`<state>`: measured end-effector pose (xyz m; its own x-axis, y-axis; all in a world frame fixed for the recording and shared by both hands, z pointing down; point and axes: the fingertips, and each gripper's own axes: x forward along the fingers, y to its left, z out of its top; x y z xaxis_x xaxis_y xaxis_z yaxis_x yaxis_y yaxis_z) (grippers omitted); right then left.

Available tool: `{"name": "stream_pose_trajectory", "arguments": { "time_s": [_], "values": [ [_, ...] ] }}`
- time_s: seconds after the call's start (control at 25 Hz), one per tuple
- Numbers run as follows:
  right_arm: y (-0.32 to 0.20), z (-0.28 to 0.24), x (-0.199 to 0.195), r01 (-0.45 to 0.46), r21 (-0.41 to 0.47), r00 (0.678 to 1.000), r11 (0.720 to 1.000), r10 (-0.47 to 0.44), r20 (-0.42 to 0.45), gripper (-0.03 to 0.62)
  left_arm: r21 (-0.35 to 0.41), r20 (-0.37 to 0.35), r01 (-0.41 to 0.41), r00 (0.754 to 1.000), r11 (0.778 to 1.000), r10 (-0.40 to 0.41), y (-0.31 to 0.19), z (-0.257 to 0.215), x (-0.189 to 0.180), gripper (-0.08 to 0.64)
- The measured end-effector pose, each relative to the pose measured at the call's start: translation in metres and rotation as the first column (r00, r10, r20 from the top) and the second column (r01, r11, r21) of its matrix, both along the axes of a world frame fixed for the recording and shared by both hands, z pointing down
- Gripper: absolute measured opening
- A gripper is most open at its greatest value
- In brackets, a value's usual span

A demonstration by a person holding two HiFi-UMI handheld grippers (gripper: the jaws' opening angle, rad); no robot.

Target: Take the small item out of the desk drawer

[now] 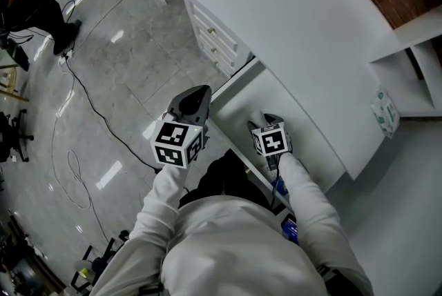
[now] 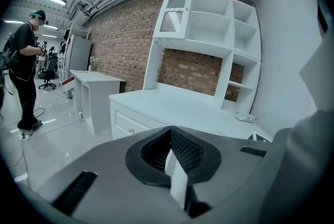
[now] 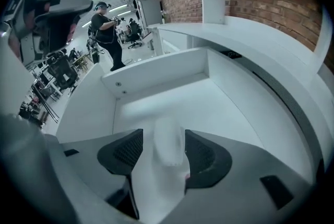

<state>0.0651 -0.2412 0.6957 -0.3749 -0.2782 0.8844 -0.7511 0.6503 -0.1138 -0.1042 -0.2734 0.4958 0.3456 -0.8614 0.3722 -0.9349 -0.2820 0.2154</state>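
Observation:
The white desk (image 1: 297, 25) has its drawer (image 1: 252, 98) pulled out toward me. My right gripper (image 1: 271, 122) reaches down inside it. In the right gripper view a small white rounded item (image 3: 169, 144) stands between the black pads of the right gripper (image 3: 164, 152); the jaws are spread wide, with a sliver of gap at the left pad (image 3: 128, 151). The drawer floor (image 3: 203, 108) beyond is bare white. My left gripper (image 1: 199, 96) hovers outside the drawer's front left corner. Its jaws (image 2: 170, 137) are shut with nothing held. In the head view the gripper hides the item.
A stack of knobbed drawers (image 1: 214, 32) sits at the desk's left end. A white shelf unit (image 1: 414, 74) and a small packet (image 1: 385, 112) are on the desktop at right. Cables (image 1: 76, 87) trail over the floor. A person (image 2: 26, 77) stands far off.

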Motion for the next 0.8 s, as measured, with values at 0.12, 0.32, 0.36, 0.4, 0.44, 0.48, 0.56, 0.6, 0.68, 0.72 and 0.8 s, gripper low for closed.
{"name": "stream_pose_trajectory", "arguments": {
  "time_s": [0.12,0.32,0.36,0.4,0.44,0.48,0.56,0.6,0.68,0.72,0.8],
  "values": [
    [0.000,0.013,0.000,-0.005,-0.022,1.000,1.000,0.004,-0.027,0.279,-0.009,0.000,0.008,1.000,1.000,-0.008,0.002,0.004,-0.002,0.018],
    [0.002,0.026,0.003,-0.009,-0.053,0.997,0.999,0.005,-0.076,0.278,-0.025,-0.001,0.023,1.000,0.999,-0.023,0.005,0.010,-0.004,0.018],
    [0.003,0.027,0.006,-0.015,-0.059,0.996,0.998,0.009,-0.089,0.278,-0.028,-0.001,0.025,1.000,0.999,-0.025,0.006,0.011,-0.004,0.018],
    [0.004,0.028,0.007,-0.016,-0.062,0.995,0.998,0.010,-0.097,0.278,-0.031,-0.001,0.027,1.000,0.999,-0.027,0.006,0.011,-0.003,0.018],
    [0.003,0.028,0.007,-0.012,-0.060,0.995,0.998,0.006,-0.101,0.275,-0.032,-0.001,0.028,1.000,0.999,-0.028,0.006,0.012,-0.003,0.018],
    [0.002,0.027,0.006,0.000,-0.053,0.995,0.999,-0.005,-0.102,0.267,-0.032,-0.001,0.029,1.000,0.999,-0.029,0.006,0.012,-0.003,0.018],
    [-0.002,0.023,0.001,0.034,-0.032,0.994,0.999,-0.037,-0.102,0.250,-0.032,0.000,0.032,0.999,0.999,-0.032,0.006,0.011,-0.003,0.018],
    [-0.004,0.021,-0.001,0.048,-0.022,0.993,0.999,-0.050,-0.104,0.240,-0.032,0.000,0.032,0.999,0.999,-0.033,0.006,0.011,-0.003,0.018],
    [-0.006,0.020,-0.001,0.060,-0.011,0.992,0.998,-0.061,-0.113,0.233,-0.033,0.000,0.033,0.999,0.999,-0.033,0.007,0.011,-0.003,0.018],
    [-0.006,0.020,-0.001,0.060,-0.009,0.991,0.998,-0.061,-0.116,0.232,-0.033,0.000,0.032,0.999,0.999,-0.032,0.007,0.011,-0.003,0.018],
    [-0.007,0.019,-0.002,0.061,-0.004,0.991,0.998,-0.061,-0.122,0.223,-0.029,0.000,0.030,1.000,0.999,-0.030,0.007,0.010,-0.002,0.018]
  ]
}}
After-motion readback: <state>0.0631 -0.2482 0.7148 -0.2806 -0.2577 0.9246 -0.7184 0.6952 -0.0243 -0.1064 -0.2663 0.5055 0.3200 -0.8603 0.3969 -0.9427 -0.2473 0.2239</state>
